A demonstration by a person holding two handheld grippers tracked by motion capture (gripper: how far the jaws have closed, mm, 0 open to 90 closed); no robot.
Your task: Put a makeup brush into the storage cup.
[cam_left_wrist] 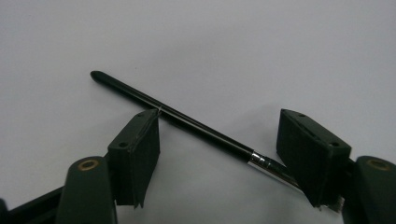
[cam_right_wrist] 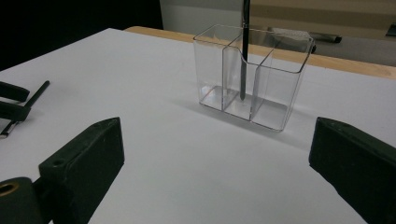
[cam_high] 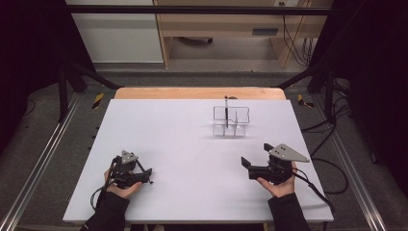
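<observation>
High view: my left gripper [cam_high: 144,177] sits at lower left of the frame on the white table [cam_high: 183,144]; my right gripper [cam_high: 255,161] at lower right; the clear organizer [cam_high: 231,121] stands upper right of centre, near the table's far edge.
Left gripper view: a black pen [cam_left_wrist: 187,122] lies flat on the table, running from upper left to lower right between my jaws; its rounded end points to upper left, its silver band sits just beside the right-hand jaw.
Left gripper state: jaws spread wide; the pen crosses the gap and looks to touch the tip of the left-hand jaw, with no pinch on it.
Right gripper view: the organizer [cam_right_wrist: 254,74] shows its dividers clearly, with a second pen [cam_right_wrist: 243,51] standing upright in a back compartment; the high view shows this as a thin dark line [cam_high: 226,109].
Right gripper state: jaws spread wide, nothing between them but bare table.
Cross-view note: at the left edge of the right gripper view I see the lying pen [cam_right_wrist: 28,105] and part of my left gripper [cam_right_wrist: 11,102].
Edges: both hands rest near the table's near edge, sleeves over it.
Open room: bare white surface lies between the two grippers and between them and the organizer.
</observation>
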